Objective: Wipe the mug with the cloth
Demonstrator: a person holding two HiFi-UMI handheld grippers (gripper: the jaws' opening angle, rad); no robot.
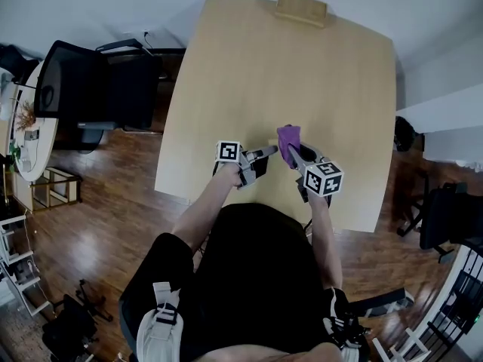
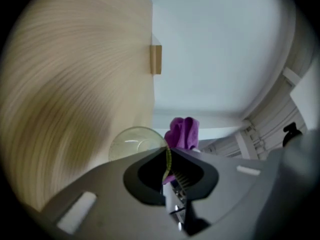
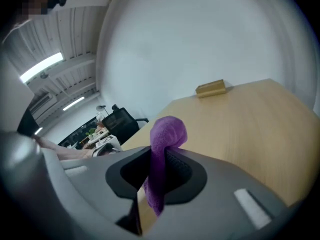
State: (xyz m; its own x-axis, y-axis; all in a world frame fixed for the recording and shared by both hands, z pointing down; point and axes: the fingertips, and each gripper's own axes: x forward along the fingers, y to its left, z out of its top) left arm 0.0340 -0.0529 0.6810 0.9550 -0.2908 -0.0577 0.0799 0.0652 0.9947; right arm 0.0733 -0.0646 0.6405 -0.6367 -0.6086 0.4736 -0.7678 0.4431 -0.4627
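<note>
Pale wooden table (image 1: 287, 66) seen from above on a dark wood floor, with a black office chair (image 1: 98, 89) off to the left and a small wooden block (image 1: 301, 9) at the far edge. Two handheld grippers close together over the near part of the table, in front of the person's body.

Left gripper (image 2: 167, 160) clamped on the thin rim of a clear glass mug (image 2: 136, 141), jaws almost together with only the glass wall between them. Mug seen end-on from that gripper as a round transparent shape, and barely visible from the head view. Impossible to tell whether resting on the table or lifted clear of it.

Right gripper (image 3: 159, 166) clenched on a purple cloth (image 3: 165, 139), with a rounded bunch poking out past the jaw tips and a tail hanging down behind. Cloth just beside the mug's rim; contact not certain.

Probable weak point: a narrow pinch on slick glass. Sideways pressure from wiping likely to twist the mug in that pinch, or pull it free, with a drop onto the table or over the near edge. Second risk: only a small bunch of cloth exposed, so hard jaw tips liable to knock the glass in place of fabric. Third: cloth possibly dragged out of the jaws on snagging the rim.
</note>
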